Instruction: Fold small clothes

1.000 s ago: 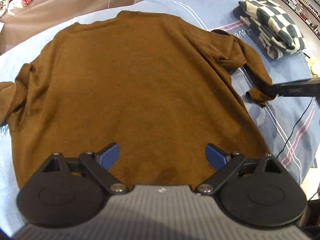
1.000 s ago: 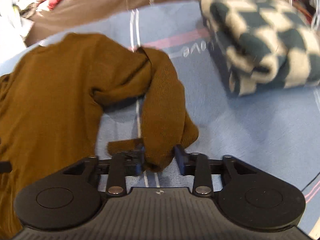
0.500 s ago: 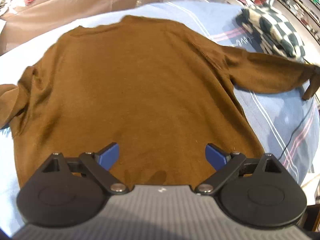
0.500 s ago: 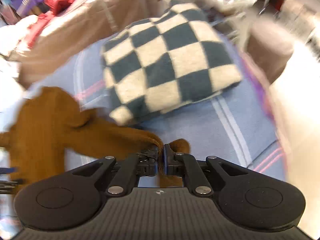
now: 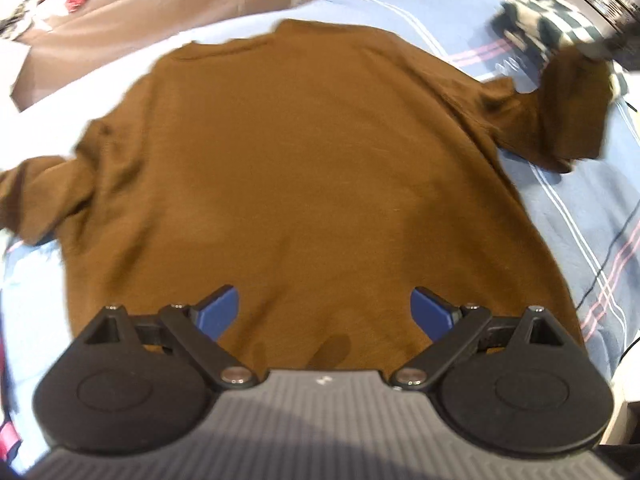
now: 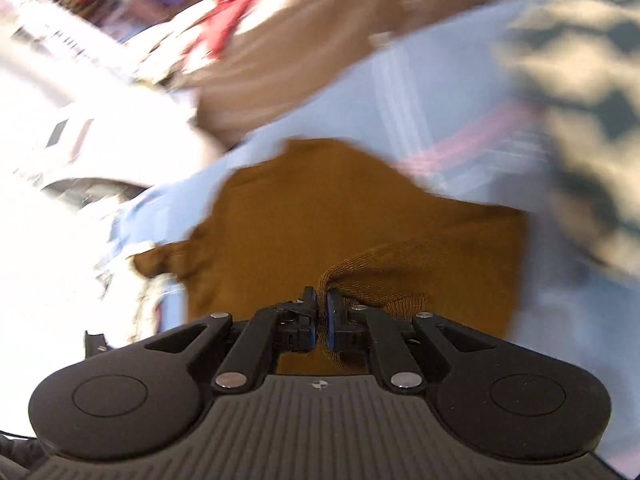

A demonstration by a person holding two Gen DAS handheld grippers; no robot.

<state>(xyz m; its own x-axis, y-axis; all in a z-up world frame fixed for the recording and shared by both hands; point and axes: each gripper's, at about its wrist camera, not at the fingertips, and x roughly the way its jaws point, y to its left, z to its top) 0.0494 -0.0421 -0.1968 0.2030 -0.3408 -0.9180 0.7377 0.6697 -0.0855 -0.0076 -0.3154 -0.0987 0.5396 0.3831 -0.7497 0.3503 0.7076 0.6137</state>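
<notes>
Right gripper (image 6: 321, 312) has its blue pads pressed together on the cuff end of the brown sweater's sleeve (image 6: 384, 276), holding it lifted above the garment. Left gripper (image 5: 325, 312) is spread wide and empty, hovering over the near hem. The brown sweater (image 5: 304, 168) lies flat on the blue striped cover (image 5: 576, 220), collar at the far side, hem near, so its long axis runs away from the left gripper. In the left wrist view the held sleeve (image 5: 560, 120) rises at the far right, beside a checkered folded cloth (image 5: 552, 28); the other sleeve (image 5: 44, 196) lies bunched at the left edge.

The coming move likely turns on this: the sweater's body lies to the left of the raised sleeve, so the sleeve would travel leftward across the chest. The right gripper alone is placed for that. Open cover shows right of the sweater, though a dark cable (image 5: 612, 264) crosses it; the checkered cloth crowds the far right corner. The right wrist view is heavily blurred.
</notes>
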